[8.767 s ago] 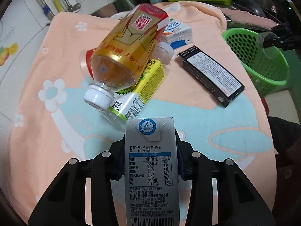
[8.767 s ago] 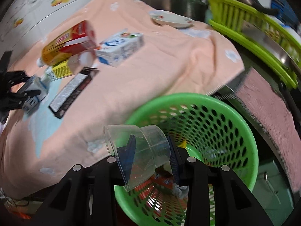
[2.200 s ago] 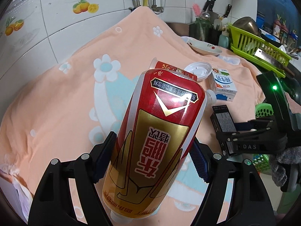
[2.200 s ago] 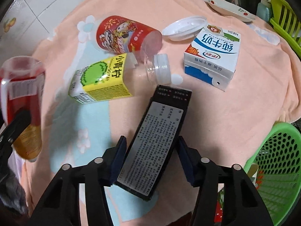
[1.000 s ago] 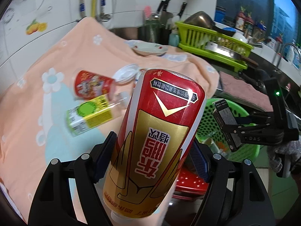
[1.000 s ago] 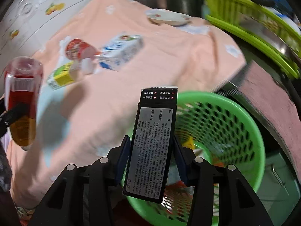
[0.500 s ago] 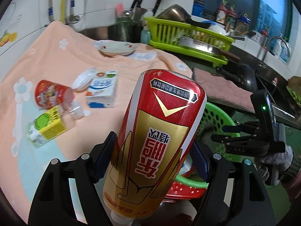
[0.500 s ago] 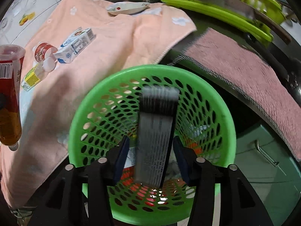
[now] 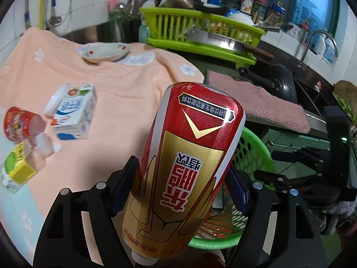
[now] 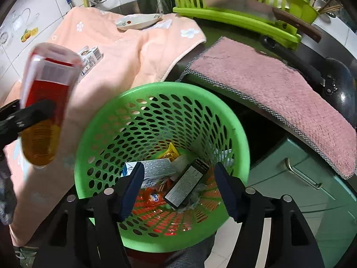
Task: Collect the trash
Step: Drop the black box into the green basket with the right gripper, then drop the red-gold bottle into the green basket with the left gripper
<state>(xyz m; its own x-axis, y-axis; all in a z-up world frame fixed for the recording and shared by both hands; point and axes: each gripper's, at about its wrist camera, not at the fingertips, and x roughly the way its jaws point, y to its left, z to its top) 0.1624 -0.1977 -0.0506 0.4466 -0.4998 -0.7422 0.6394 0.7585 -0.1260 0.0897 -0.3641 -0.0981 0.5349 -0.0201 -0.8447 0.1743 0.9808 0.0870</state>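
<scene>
Now the right hand-held gripper (image 10: 178,192) hangs over the green basket (image 10: 241,138) with its jaws spread and nothing between them; the black box (image 10: 186,184) it was carrying a second ago lies at the bottom of the basket, lower centre of the right wrist view, among a grey carton and orange wrappers. So that piece of trash is done, and this gripper is free for the next one.

The left hand-held gripper (image 9: 180,192) is pinching the red and gold bottle (image 9: 185,167), cap end down, and has swung round from the cloth towards the basket, whose rim shows just behind the bottle at centre right of the left wrist view. The bottle looks next to go in; it sits at the left edge of the right wrist view, beside the rim and not yet over the opening.

The right gripper sits directly over that opening and will likely need to move away first.

On the peach cloth (image 9: 125,102) over the table, at the left of the left wrist view, trash remains: a blue and white milk carton (image 9: 73,114), a red cup (image 9: 20,122), a yellow and green bottle (image 9: 15,169). A dish (image 9: 102,52) lies at upper left.
</scene>
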